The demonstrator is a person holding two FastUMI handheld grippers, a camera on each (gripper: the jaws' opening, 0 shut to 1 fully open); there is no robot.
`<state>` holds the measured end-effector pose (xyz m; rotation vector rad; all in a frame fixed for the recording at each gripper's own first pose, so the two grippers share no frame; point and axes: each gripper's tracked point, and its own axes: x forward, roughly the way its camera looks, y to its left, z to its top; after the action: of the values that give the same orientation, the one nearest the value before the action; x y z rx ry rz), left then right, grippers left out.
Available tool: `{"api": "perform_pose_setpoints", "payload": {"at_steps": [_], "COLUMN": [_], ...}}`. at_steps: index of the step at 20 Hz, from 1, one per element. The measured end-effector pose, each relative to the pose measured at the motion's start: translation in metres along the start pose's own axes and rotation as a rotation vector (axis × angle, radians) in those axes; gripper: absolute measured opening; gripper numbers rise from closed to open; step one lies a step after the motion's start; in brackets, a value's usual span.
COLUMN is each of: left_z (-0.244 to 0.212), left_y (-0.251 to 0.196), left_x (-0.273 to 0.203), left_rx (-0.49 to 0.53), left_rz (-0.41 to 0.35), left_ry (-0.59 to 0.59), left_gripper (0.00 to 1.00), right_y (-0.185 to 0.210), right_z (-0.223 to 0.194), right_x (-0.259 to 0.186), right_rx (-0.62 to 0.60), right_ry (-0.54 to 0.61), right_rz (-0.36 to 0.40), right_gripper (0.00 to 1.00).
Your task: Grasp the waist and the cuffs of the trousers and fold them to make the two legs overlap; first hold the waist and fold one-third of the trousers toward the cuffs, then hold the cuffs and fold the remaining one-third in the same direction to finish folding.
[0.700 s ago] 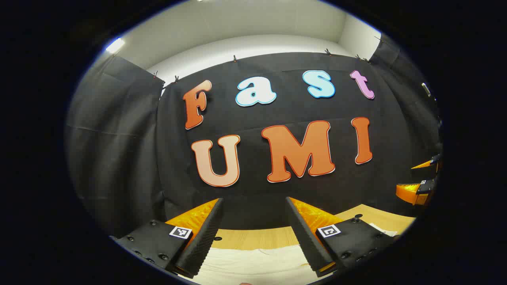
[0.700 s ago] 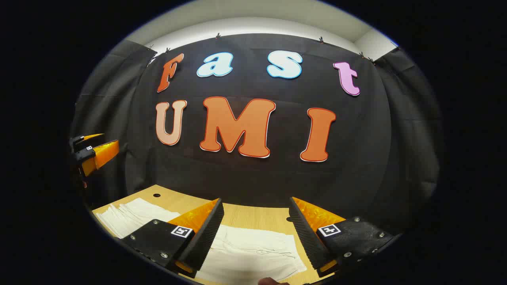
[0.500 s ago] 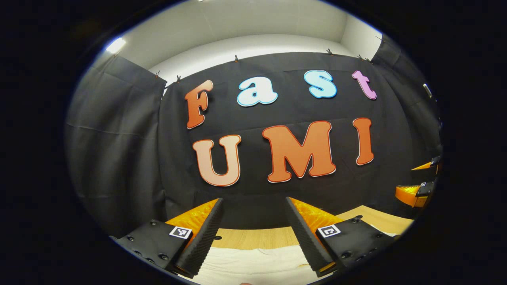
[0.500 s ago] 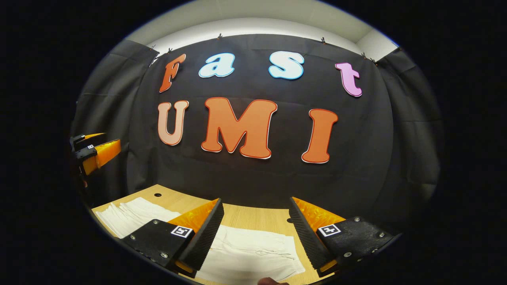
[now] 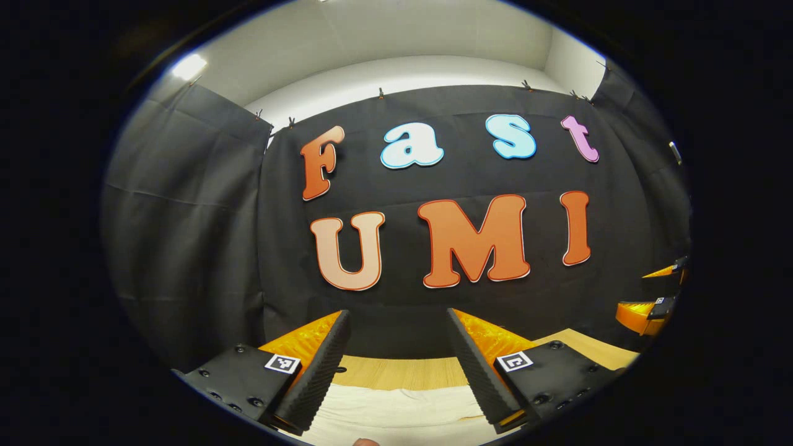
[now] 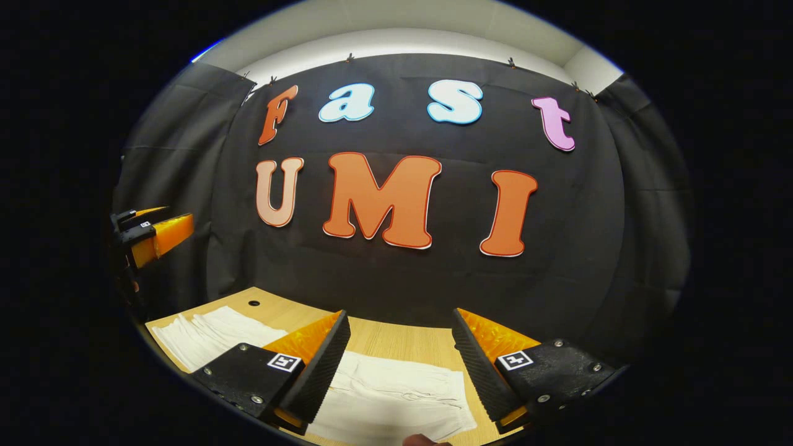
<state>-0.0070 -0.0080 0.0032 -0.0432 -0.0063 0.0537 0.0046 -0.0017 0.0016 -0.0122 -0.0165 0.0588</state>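
Note:
White trousers lie flat on the wooden table, reaching away to the left. My right gripper hovers above them, open, with nothing between its fingers. In the left gripper view, another stretch of the white trousers lies on the table just below my left gripper, which is also open and holds nothing. Each gripper appears in the other's view: the left gripper at the far left, the right gripper at the far right, both held above the table.
The booth's black cloth wall hangs close behind the table's far edge. A small round hole sits in the tabletop near the far left corner. The tip of a person's finger shows at the bottom edge.
Both views have drifted slightly, with the wall sliding a little right and down. Both grippers remain open above the trousers, which have not moved.

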Motion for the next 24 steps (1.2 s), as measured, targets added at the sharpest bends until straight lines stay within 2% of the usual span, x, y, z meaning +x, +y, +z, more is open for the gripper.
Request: {"api": "perform_pose_setpoints", "payload": {"at_steps": [5,11,12,14,18,24], "left_z": [-0.01,-0.042,-0.05,-0.071,-0.115,-0.173], "left_y": [0.014,0.065,0.073,0.082,0.104,0.146], "left_x": [0.015,0.023,0.024,0.025,0.024,0.019], "left_rx": [-0.007,-0.012,-0.011,-0.029,-0.101,-0.118], "left_rz": [-0.02,0.036,0.047,0.046,0.066,0.108], "left_ry": [0.022,0.111,0.128,0.197,0.334,0.494], "left_gripper": [1.0,0.98,1.0,0.99,0.99,0.99], "right_y": [0.001,-0.02,-0.023,-0.03,-0.027,-0.023], "right_z": [-0.005,-0.028,-0.032,-0.045,-0.072,-0.117], "right_x": [0.005,0.007,0.008,0.012,0.018,0.015], "right_rx": [0.025,-0.015,-0.011,0.004,0.045,0.091], "right_ry": [0.028,0.1,0.112,0.151,0.241,0.405], "right_rz": [-0.049,-0.15,-0.164,-0.206,-0.241,-0.233], "right_gripper": [0.99,0.99,0.99,0.99,0.99,1.0]}}
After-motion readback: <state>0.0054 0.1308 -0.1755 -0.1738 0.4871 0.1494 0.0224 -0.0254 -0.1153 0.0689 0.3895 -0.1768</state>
